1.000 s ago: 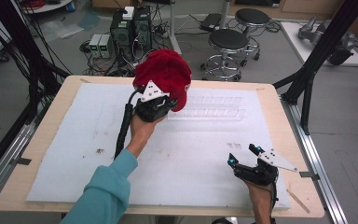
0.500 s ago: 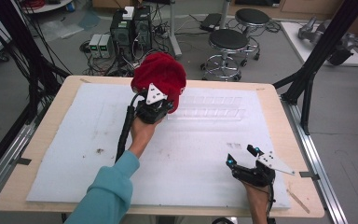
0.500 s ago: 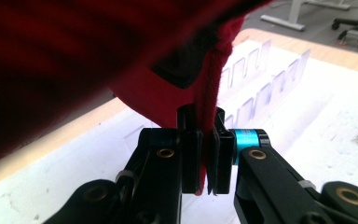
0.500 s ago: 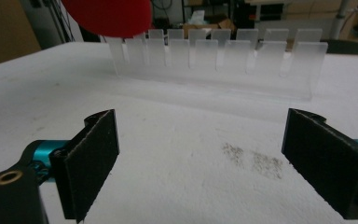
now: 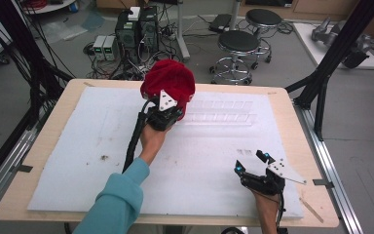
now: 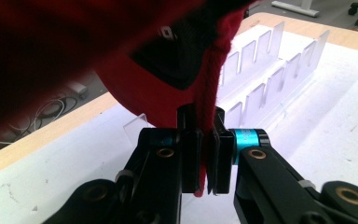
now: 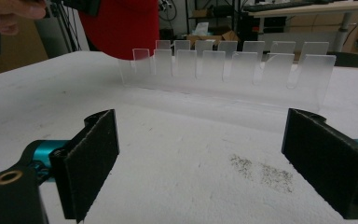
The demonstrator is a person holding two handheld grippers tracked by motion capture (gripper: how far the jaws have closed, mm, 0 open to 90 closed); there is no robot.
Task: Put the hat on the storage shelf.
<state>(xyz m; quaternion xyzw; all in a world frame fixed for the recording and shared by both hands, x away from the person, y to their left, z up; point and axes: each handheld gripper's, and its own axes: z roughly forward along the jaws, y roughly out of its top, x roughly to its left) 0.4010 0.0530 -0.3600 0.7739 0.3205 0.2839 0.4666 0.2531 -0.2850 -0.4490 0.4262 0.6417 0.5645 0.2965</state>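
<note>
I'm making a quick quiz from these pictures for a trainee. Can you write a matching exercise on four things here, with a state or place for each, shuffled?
Things:
1. red cap
2. clear slotted rack
3. left gripper
4. right gripper

States:
A. open, near the table's front edge
B. shut on fabric
C. held up off the table
D. standing on the white sheet

Pairs: 1-C, 2-D, 3-B, 4-A

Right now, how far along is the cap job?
Done: the left gripper has its fingers clamped on the red cap's edge, with the cap lifted at the left end of the clear slotted rack. In hand: carrying it. Left: setting it down; where is unclear. The right gripper sits open, idle, near the table's front.
</note>
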